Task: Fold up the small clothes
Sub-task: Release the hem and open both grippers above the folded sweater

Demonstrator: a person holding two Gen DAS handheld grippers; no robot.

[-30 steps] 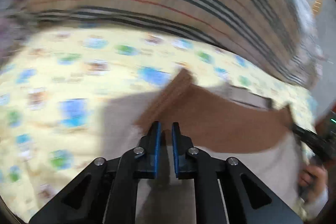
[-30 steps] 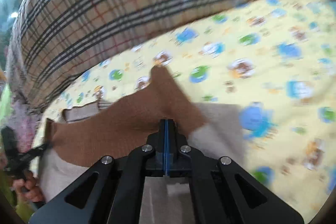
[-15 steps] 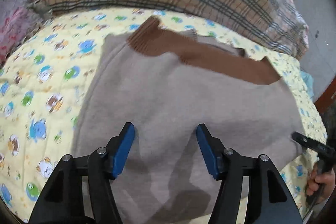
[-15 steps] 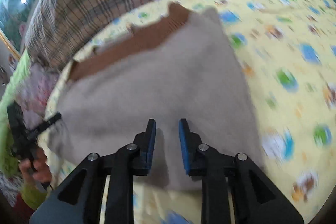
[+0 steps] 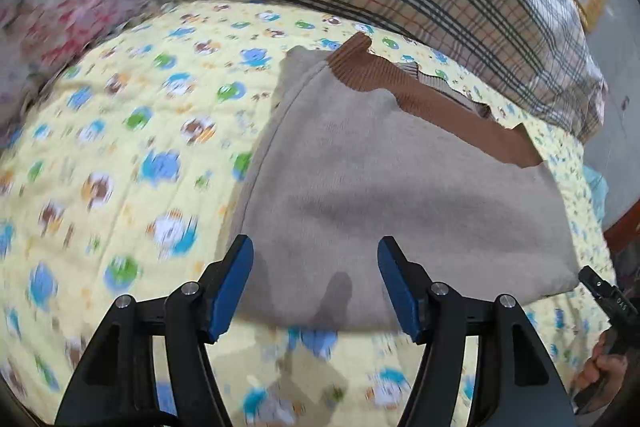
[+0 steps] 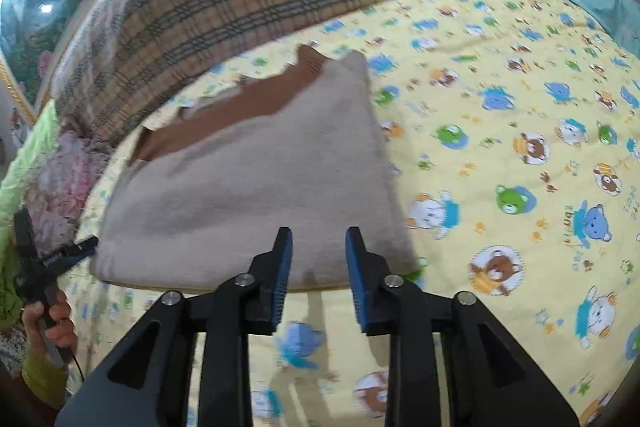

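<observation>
Yellow cartoon bedspread (image 5: 120, 155) is carrying the folded beige sweater (image 5: 392, 195) mid-bed; left gripper (image 5: 316, 287) and right gripper (image 6: 316, 275) are opening, empty, near its edge. Snagging could undo the fold.

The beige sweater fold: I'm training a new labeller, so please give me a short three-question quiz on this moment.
1. True or false: the left gripper is shut on the beige sweater.
2. Which colour is the ribbed band along the sweater's far edge? A green, B brown, C blue.
3. Fill in: the sweater lies on a yellow cartoon-print ____, in front of a plaid blanket.

Key: 1 false, its jaws are opening with nothing gripped; 2 B; 3 bedsheet.
</observation>
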